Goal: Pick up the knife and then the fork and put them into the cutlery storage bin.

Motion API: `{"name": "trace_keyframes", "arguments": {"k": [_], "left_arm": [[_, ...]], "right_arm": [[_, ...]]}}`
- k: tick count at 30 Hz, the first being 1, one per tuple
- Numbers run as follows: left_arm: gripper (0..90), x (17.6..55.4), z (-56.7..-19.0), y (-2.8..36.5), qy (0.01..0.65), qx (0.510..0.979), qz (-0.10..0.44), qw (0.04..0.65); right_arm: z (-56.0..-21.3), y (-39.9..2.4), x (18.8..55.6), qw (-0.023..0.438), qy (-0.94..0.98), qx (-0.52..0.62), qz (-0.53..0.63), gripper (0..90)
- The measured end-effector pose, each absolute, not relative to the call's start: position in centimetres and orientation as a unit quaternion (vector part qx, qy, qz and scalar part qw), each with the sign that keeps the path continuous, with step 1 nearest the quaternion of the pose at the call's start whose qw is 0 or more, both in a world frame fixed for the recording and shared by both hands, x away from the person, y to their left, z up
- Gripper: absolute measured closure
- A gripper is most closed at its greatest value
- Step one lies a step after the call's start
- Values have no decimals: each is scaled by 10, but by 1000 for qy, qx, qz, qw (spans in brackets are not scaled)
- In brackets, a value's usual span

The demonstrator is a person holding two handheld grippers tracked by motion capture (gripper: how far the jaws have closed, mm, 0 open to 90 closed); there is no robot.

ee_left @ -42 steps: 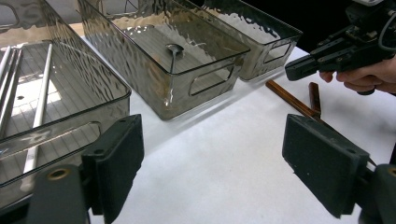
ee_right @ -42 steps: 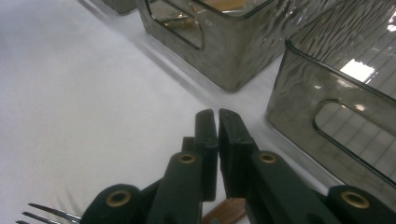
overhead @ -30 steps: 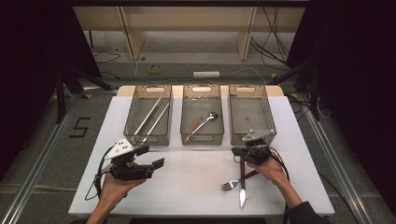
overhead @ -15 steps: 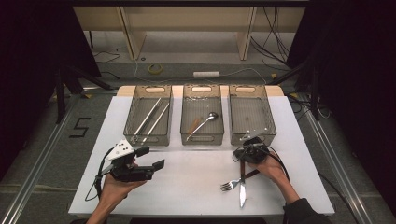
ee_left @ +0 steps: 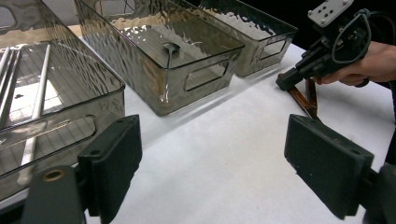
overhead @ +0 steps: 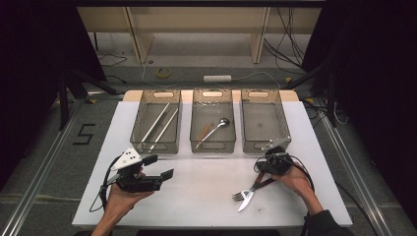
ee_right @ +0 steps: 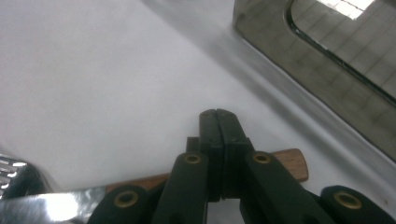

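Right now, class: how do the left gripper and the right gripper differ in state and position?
The left gripper has its jaws spread wide and holds nothing; the right gripper has its jaws pressed together. The left gripper hovers over bare table; the right gripper sits by the fork and knife handles. Both are hand-held, black and cabled.

black numeral "5" (overhead: 84,134) marked on floor left of table (overhead: 206,196).

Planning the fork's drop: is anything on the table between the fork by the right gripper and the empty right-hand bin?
Nothing visible. Bare white table lies between the fork and the right bin, apart from the right gripper itself over the wooden handles.
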State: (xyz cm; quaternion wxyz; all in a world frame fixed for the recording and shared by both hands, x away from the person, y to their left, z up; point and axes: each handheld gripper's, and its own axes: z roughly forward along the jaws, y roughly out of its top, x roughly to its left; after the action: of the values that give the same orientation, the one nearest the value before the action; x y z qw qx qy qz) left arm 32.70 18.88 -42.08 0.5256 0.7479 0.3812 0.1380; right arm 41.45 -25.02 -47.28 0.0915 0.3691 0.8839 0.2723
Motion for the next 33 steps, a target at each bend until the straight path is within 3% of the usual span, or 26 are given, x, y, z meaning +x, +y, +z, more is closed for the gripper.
{"name": "trace_keyframes", "arguments": {"k": [33], "left_arm": [[188,327,-422,187,378,752,137,522]], "right_arm": [[-466,-286,355,64,878,405,247,900]]}}
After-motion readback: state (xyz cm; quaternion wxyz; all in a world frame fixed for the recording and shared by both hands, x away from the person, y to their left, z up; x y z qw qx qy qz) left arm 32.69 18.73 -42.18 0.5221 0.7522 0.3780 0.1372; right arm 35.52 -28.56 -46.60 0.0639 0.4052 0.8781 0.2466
